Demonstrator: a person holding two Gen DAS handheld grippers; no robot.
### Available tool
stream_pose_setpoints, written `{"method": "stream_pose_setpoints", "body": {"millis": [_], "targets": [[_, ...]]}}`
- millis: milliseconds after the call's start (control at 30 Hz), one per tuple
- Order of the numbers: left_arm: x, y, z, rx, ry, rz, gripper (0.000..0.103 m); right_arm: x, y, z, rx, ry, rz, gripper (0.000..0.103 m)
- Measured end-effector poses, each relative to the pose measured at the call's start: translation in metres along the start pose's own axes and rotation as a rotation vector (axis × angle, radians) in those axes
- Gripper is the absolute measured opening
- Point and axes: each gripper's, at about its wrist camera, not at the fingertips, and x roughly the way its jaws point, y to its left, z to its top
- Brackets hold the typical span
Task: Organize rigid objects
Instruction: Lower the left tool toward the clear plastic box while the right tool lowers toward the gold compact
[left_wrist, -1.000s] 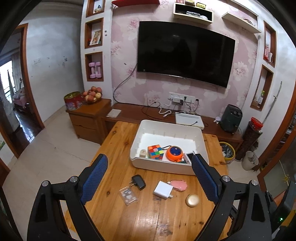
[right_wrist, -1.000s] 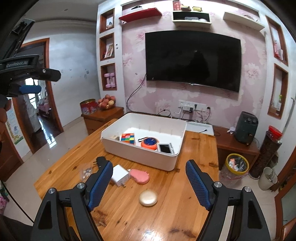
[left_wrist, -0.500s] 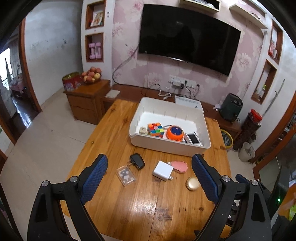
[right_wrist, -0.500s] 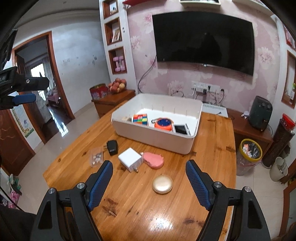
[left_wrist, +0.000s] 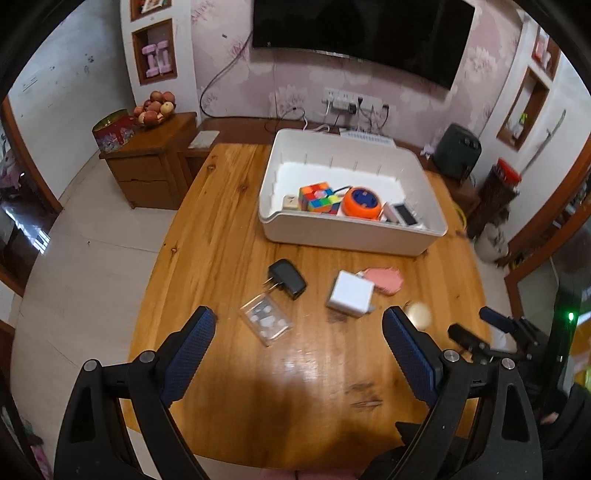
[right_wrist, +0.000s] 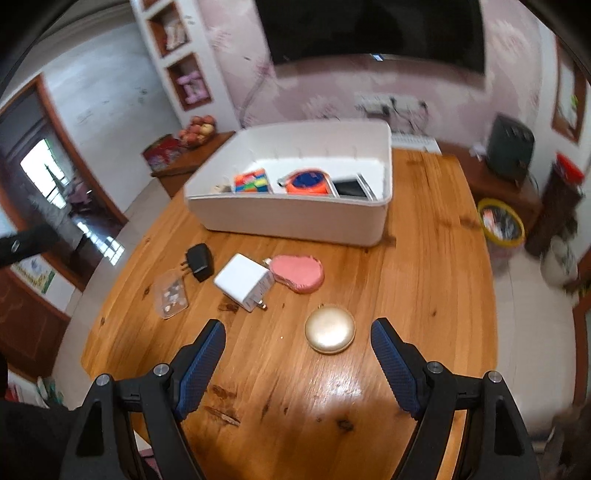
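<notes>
Left wrist view: bin holds cube, orange disc, phone; five items left on worktop. Both jaws apart, empty.

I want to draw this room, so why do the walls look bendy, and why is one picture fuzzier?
Both wrist views use fisheye lenses, so straight walls curve near the edges. The right wrist view is smeared, most at the TV and yellow bin; the left wrist view is sharper, with the puzzle cube crisp. Glare shines on the table in both.
</notes>
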Motion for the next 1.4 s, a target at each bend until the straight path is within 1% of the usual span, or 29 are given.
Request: {"method": "stream_pose_setpoints", "body": {"millis": [100, 233, 500, 667, 833, 1033, 1267, 1400], "targets": [[0.011, 0.009, 0.003, 0.028, 0.041, 0.009, 0.094, 0.014, 0.002, 0.001, 0.061, 0.051, -0.016, 0.082], [0.026, 0.019, 0.007, 0.08, 0.087, 0.004, 0.094, 0.029, 0.002, -0.001, 0.156, 0.104, -0.063, 0.082], [0.059, 0.031, 0.019, 0.183, 0.191, 0.008, 0.094, 0.058, -0.012, -0.009, 0.39, 0.198, -0.122, 0.082], [0.086, 0.032, 0.024, 0.255, 0.267, -0.008, 0.094, 0.068, -0.015, -0.017, 0.487, 0.231, -0.15, 0.082], [0.113, 0.031, 0.024, 0.327, 0.354, -0.042, 0.094, 0.076, -0.018, -0.021, 0.559, 0.236, -0.196, 0.082], [0.143, 0.026, 0.021, 0.402, 0.448, -0.061, 0.094, 0.082, -0.022, -0.022, 0.614, 0.235, -0.252, 0.082], [0.176, 0.022, 0.017, 0.437, 0.55, -0.056, 0.094, 0.089, -0.023, -0.017, 0.628, 0.23, -0.305, 0.081], [0.19, 0.018, 0.013, 0.457, 0.589, -0.051, 0.094, 0.095, -0.023, -0.012, 0.626, 0.243, -0.323, 0.081]]}}
